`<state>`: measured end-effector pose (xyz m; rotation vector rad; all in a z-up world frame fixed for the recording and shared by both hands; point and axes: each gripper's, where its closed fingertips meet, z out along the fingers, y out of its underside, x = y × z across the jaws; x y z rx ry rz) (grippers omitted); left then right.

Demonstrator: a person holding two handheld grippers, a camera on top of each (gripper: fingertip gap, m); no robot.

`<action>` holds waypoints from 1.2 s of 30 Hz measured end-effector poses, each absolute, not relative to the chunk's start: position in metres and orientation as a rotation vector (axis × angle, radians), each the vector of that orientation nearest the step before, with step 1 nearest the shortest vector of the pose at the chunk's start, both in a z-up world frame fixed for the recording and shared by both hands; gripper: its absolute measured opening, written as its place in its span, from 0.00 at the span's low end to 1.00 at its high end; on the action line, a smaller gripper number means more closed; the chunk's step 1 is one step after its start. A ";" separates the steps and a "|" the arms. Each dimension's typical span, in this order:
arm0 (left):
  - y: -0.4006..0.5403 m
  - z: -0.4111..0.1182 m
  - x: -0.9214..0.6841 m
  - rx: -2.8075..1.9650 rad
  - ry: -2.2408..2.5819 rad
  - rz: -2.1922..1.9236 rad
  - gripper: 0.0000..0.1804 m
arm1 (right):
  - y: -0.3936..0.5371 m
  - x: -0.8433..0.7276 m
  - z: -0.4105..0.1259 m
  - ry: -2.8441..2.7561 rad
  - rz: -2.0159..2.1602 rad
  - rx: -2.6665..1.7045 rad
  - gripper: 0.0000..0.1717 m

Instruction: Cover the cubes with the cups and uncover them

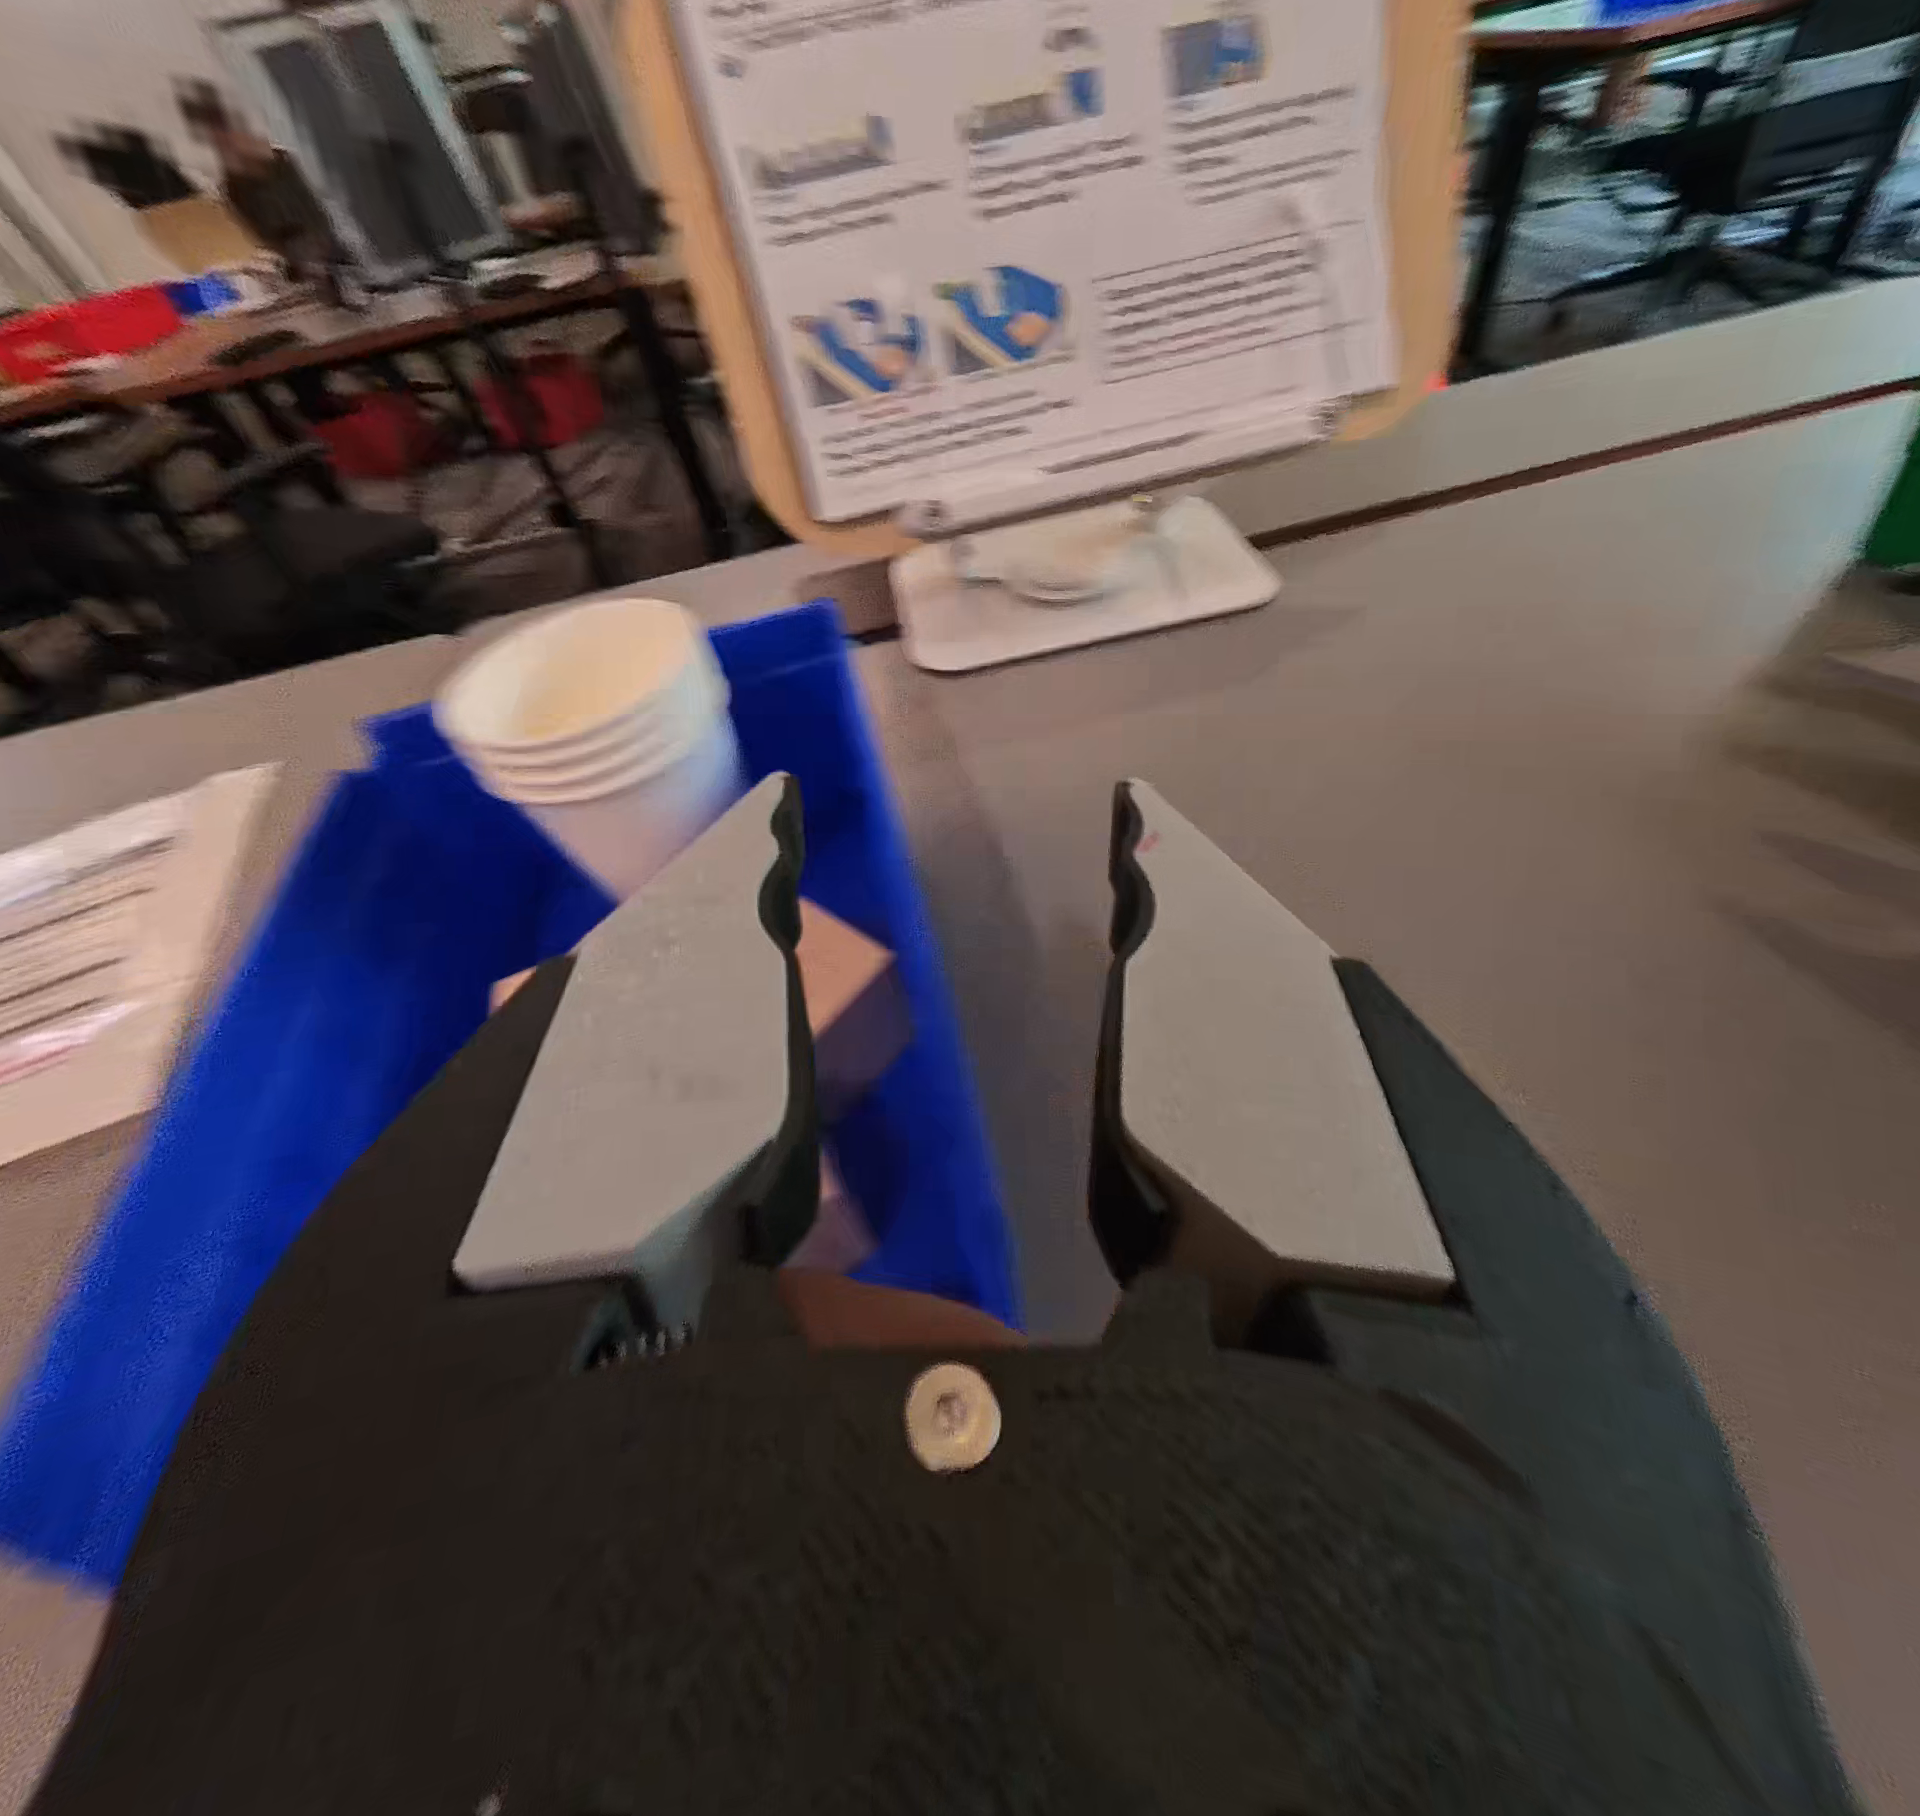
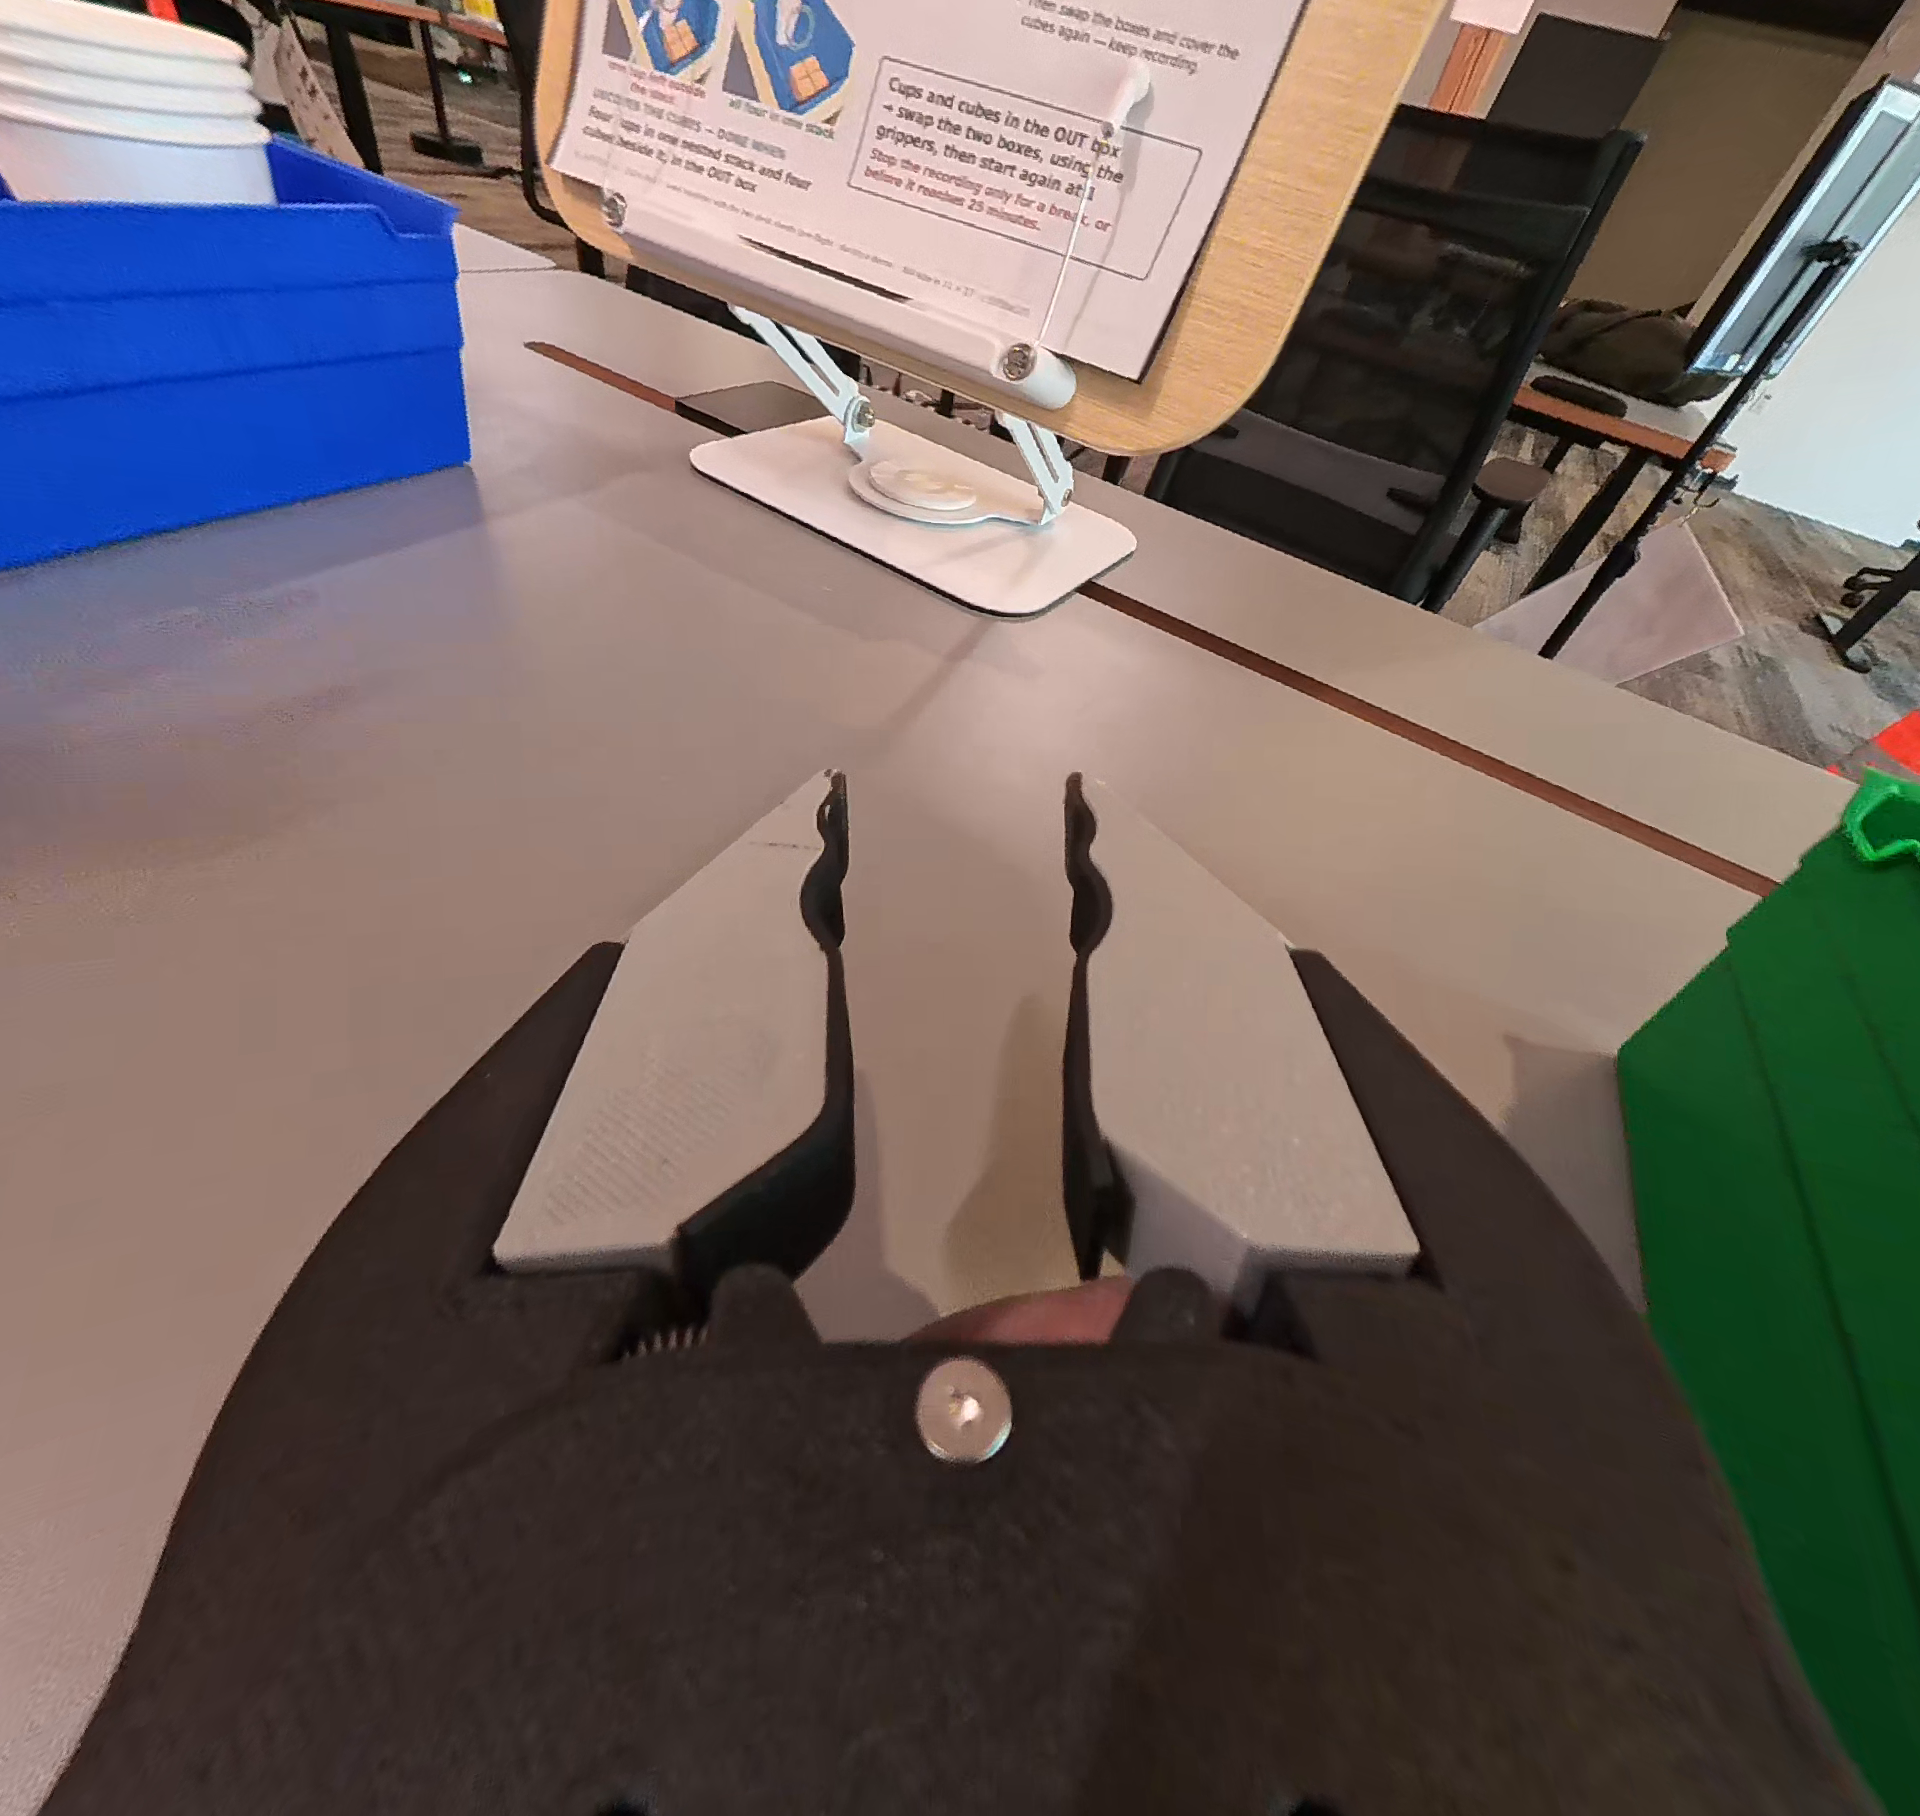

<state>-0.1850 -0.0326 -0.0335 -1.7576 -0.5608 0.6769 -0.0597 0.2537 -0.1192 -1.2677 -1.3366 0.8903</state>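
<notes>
In the left wrist view, the left gripper (image 1: 956, 800) is seen released, its jaws parted over the grey table (image 1: 1403, 779) with nothing between them. At centre left a stack of white cups (image 1: 592, 717) is leaned inside the blue box (image 1: 312, 987), with tan cubes (image 1: 842, 977) below it. In the right wrist view, the right gripper (image 2: 951, 790) is likewise parted and bare; a green box (image 2: 1787, 1247) is cut off at the right edge.

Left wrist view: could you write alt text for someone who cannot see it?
An open, empty two-finger gripper points over a grey table, beside a blue bin holding a nested stack of white cups and wooden cubes. Behind stands an instruction sheet on a stand; the picture is motion-blurred.
</notes>
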 end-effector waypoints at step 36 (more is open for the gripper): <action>-0.130 -0.176 -0.242 -2.646 -0.802 0.519 0.32 | 0.231 -0.060 -0.115 -1.391 0.798 -1.118 0.23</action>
